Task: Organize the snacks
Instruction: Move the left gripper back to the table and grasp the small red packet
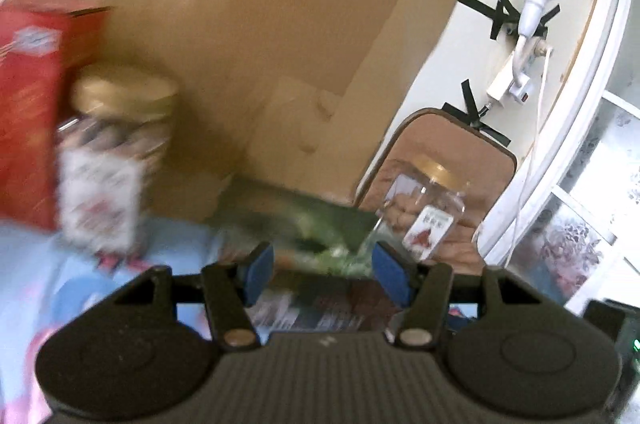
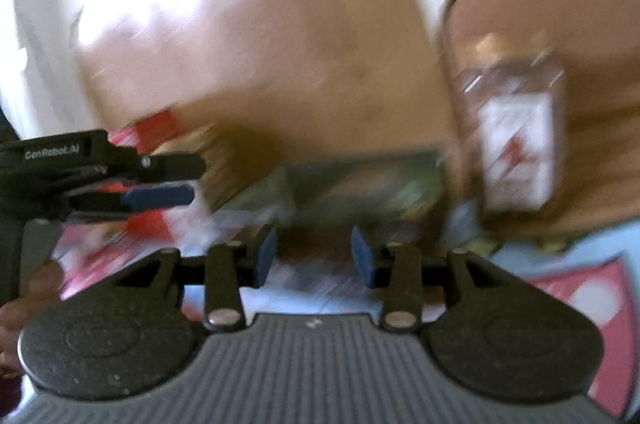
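Jaws apart on both grippers; gold-lidded jar [image 1: 116, 159] holds dark snacks.

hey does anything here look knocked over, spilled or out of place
Nothing spilled or broken shows. Both gold-lidded jars, one beside the red box, one by the chair, stand upright. Blur hides finer detail.

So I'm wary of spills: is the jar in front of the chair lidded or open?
Lidded. The jar has its gold lid seated on top, and it stands roughly upright.
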